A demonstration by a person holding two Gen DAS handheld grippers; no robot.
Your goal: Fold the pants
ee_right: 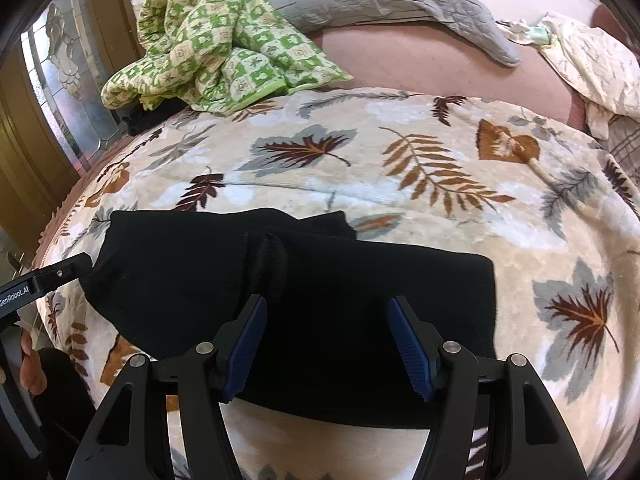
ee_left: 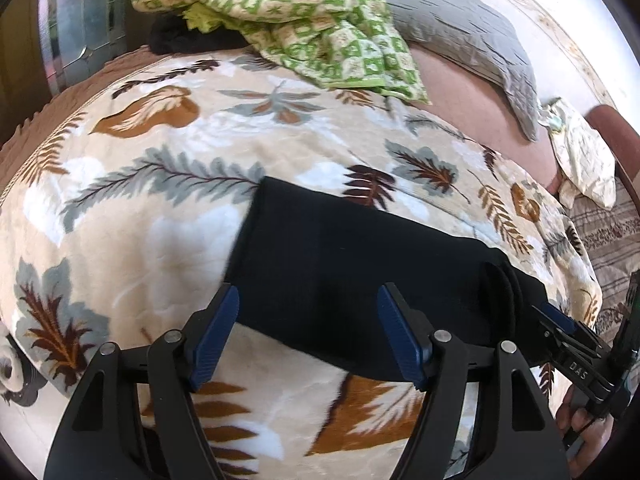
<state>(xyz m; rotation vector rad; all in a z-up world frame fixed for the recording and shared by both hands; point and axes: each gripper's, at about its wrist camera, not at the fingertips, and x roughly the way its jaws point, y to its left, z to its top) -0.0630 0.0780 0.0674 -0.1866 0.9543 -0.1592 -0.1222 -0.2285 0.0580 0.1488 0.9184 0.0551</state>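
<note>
Black pants (ee_right: 288,300) on leaf-print blanket (ee_right: 420,152)

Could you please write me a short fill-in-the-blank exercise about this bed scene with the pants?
1. The folded pants are ____ in colour.
2. The pants lie on a blanket printed with ____.
3. The crumpled checked quilt at the far end of the bed is cream and ____.
4. The jaws of the left gripper and the right gripper both stand ____, with nothing clamped.

Missing words: black; leaves; green; open
</note>
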